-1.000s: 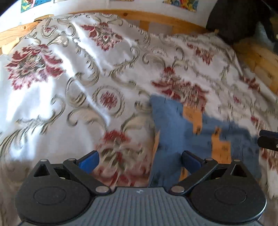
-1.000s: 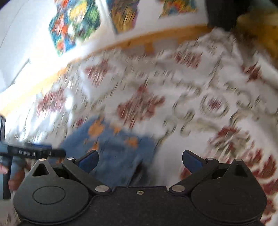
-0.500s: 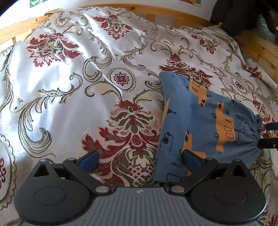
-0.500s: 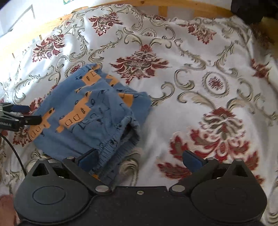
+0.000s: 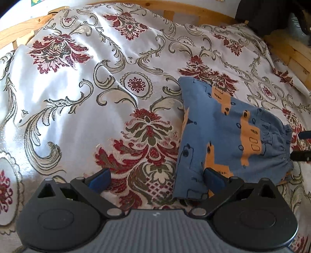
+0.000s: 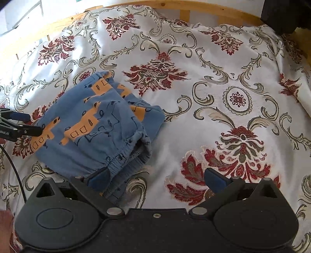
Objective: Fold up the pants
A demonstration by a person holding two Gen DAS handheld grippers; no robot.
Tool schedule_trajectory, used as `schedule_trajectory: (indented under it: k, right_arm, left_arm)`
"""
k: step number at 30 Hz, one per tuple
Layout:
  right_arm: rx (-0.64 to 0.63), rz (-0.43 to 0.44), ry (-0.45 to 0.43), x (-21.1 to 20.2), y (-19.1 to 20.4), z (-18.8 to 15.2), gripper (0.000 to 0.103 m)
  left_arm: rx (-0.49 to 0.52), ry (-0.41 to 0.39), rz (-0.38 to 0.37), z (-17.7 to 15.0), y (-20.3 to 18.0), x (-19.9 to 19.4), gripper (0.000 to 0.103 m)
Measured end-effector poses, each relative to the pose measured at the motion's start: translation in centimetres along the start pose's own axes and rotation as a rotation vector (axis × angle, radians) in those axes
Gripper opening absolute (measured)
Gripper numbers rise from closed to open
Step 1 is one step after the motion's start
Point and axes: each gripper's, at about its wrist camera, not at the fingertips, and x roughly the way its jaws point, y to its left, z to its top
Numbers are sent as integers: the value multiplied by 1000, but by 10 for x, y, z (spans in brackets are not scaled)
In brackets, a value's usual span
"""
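The left gripper (image 5: 156, 178) has its blue fingers spread wide and holds nothing; its right finger (image 5: 213, 178) sits over the near left edge of the pants (image 5: 223, 136). The right gripper (image 6: 156, 178) is just as wide apart and empty, its left finger (image 6: 99, 178) over the gathered waistband at the near edge of the pants (image 6: 93, 126). The pants, blue with orange patches, lie folded into a compact bundle on the bedspread (image 5: 77, 93), a white cloth with red flowers and grey scrolls. A wooden bed frame (image 6: 175, 5) runs along the far edge, and a dark cloth (image 5: 262, 13) lies at the far right corner.
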Motion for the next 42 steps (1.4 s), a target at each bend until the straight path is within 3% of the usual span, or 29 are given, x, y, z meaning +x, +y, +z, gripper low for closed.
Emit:
schedule_trajectory:
  k: [6,13,18,24,27,30,37,39,42]
  right_arm:
    - [101,110,-85,-7,-14,2,102]
    - [255,232,-293,-2,-23,2,102]
    - [365,309,-314,24,-34,3,102]
    - [470,370,-339,48,-44,3,102]
    - [457,377,-339,49,-41,2,95]
    - [414,326,-321,50,-34,3,87]
    - [452,295,-303,48,-37,-1,61]
    - [450,306,-291,49,-36,-1,49]
    - [463,311,-280,50,-34,-3,42]
  left_arm:
    - [8,-11,-13,14,6,-16,103]
    - [-43,-19,-156,39,4,-8,103]
    - [-34,22,-241,40,-6,9,103]
    - [-8,86,-229,29,-9,26,103]
    - [-8,86,-225,24,-8,27,103]
    - [9,85,-222,23,-10,26,103]
    - [-40,79,-246,21,0,20,103]
    - [-48,77,-252,20,3,18,101]
    - [-64,77,-264,19,8,16,92]
